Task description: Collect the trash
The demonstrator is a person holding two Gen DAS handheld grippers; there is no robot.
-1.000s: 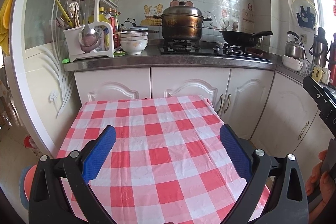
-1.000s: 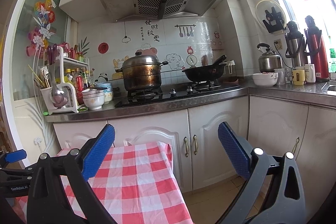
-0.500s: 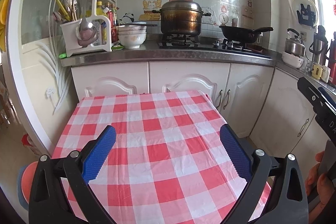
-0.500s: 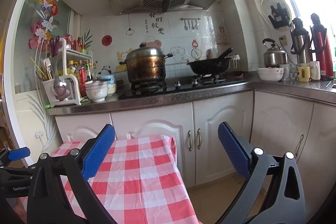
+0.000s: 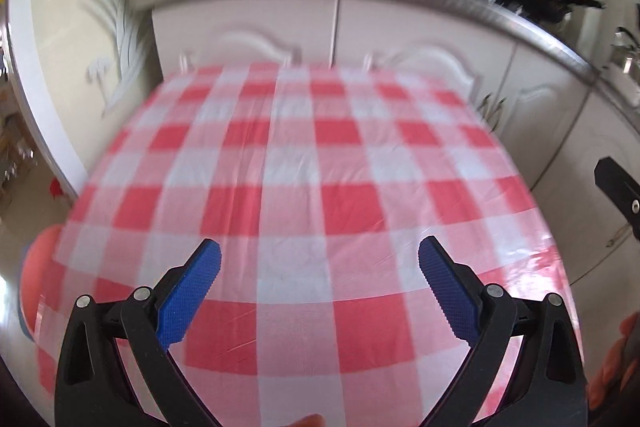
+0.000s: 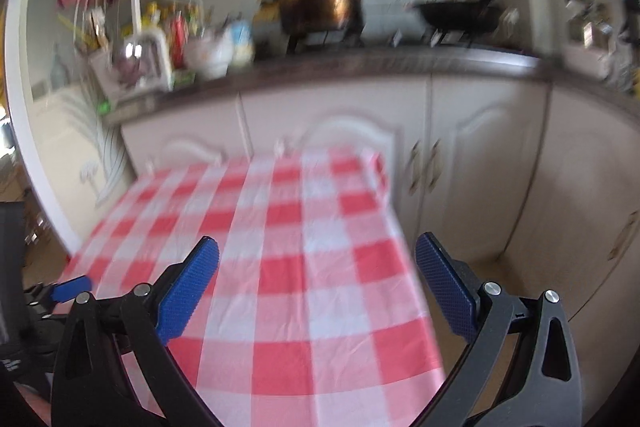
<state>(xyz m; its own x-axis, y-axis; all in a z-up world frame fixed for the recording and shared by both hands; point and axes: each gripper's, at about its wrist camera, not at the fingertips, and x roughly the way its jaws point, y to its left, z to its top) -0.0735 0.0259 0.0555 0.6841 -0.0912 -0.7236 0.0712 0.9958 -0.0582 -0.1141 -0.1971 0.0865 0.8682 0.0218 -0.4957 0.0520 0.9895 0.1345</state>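
Red-check tablecloth (image 5: 304, 163) bare; no trash visible in either view. Left gripper (image 5: 320, 267) and right gripper (image 6: 316, 263) both wide, empty. Risk: both frames motion-blurred, so small litter could get missed.

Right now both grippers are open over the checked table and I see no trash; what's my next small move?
Probably pause and pan slowly: both views are motion-blurred, the left gripper and right gripper hold nothing, and the checked tablecloth shows no trash.

Glossy checked plastic tablecloth (image 5: 304, 163)
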